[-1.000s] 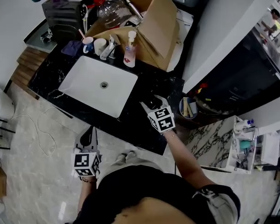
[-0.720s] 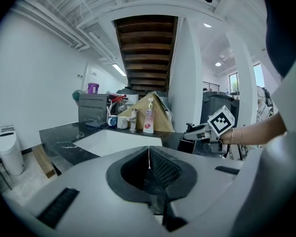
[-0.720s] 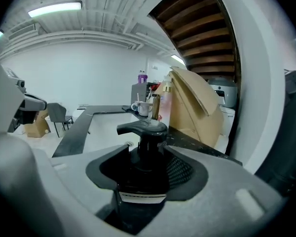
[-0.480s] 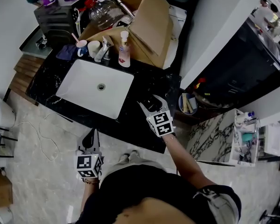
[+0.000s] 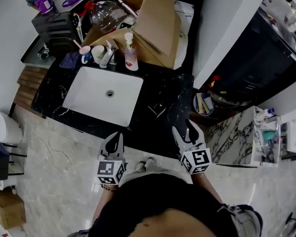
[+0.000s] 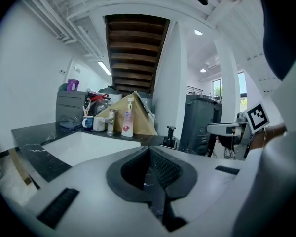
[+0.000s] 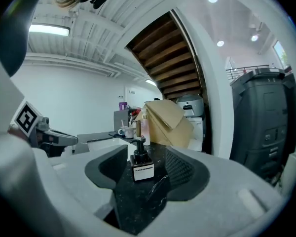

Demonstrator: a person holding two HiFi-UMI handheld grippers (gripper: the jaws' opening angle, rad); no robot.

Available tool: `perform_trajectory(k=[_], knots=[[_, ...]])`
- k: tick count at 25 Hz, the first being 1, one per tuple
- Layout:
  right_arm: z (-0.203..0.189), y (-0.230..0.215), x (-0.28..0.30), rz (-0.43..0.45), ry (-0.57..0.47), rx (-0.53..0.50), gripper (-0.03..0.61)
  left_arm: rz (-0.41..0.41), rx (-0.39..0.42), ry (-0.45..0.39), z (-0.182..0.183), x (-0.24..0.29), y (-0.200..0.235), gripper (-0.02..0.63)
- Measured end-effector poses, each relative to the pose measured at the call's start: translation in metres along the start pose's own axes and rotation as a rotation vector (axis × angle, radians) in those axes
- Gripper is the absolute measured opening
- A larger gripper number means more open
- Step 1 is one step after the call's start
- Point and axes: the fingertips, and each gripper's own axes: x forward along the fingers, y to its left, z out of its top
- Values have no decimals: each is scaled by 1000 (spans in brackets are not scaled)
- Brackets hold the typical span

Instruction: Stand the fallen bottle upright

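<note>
A small dark pump bottle [image 7: 142,169] with a white label stands upright on the black marble counter [image 5: 153,127], right of the sink. In the head view the bottle [image 5: 157,108] is a small shape ahead of my right gripper [image 5: 187,131]. That gripper is open, its jaws apart with nothing between them, and it hangs at the counter's front edge, clear of the bottle. My right gripper [image 7: 147,154] looks straight at the bottle. My left gripper [image 5: 113,141] is shut and empty, at the counter's front edge below the sink. The left gripper [image 6: 149,149] faces the sink.
A white sink [image 5: 103,95] is set in the counter. Behind it stand a pink soap bottle [image 5: 130,53], a faucet [image 5: 108,53], two cups [image 5: 91,57] and an open cardboard box [image 5: 153,23]. A dark bin [image 6: 202,122] stands at the right.
My right gripper has drawn back from the bottle toward the person, leaving it upright on the counter. My left gripper has moved right and closer to the counter's front edge.
</note>
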Motion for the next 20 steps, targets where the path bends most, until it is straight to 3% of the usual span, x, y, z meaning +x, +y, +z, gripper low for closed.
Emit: perform_trajectory(k=[5, 8, 10, 20], knots=[[-15, -8, -25, -89, 27, 74, 200, -60, 46, 13, 4, 14, -14, 3], [-21, -11, -35, -107, 18, 92, 67, -86, 67, 13, 8, 21, -22, 3], [-25, -10, -40, -98, 20, 95, 12, -98, 76, 11, 10, 24, -26, 3], [-25, 0, -34, -46, 29, 84, 6, -93, 81, 42, 7, 20, -29, 3]])
